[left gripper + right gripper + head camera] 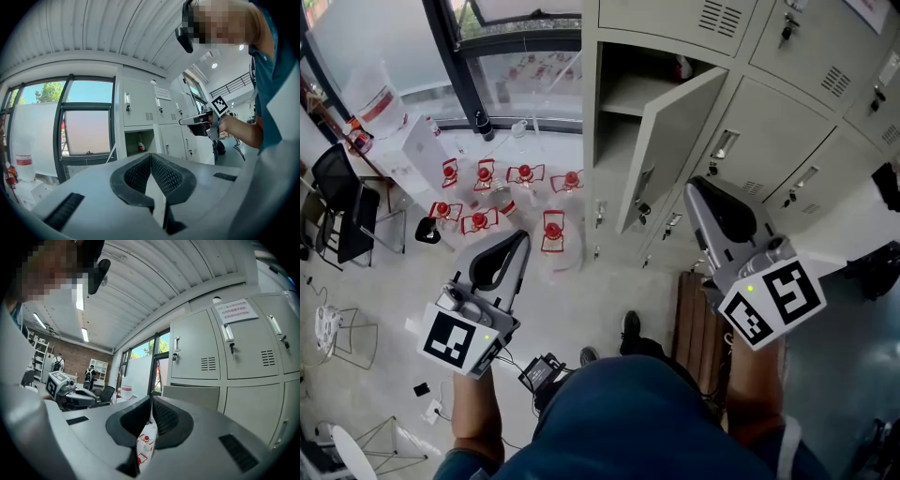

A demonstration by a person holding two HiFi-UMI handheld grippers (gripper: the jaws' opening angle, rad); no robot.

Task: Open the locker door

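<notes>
Locker door (675,141) ajar, likely light stiff steel; best taken at its latch edge; left tongs (519,240), right tongs (697,186) clenched empty.

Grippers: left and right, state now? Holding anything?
Left gripper: closed, fingers together, holding nothing.
Right gripper: closed, fingers together at the tips, holding nothing.

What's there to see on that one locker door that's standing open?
The locker door is a flat, pale grey panel, seemingly painted metal. It stands swung well out from its compartment, attached along its right edge in the head view, with a small dark latch near its free edge. Nothing touches it.
</notes>
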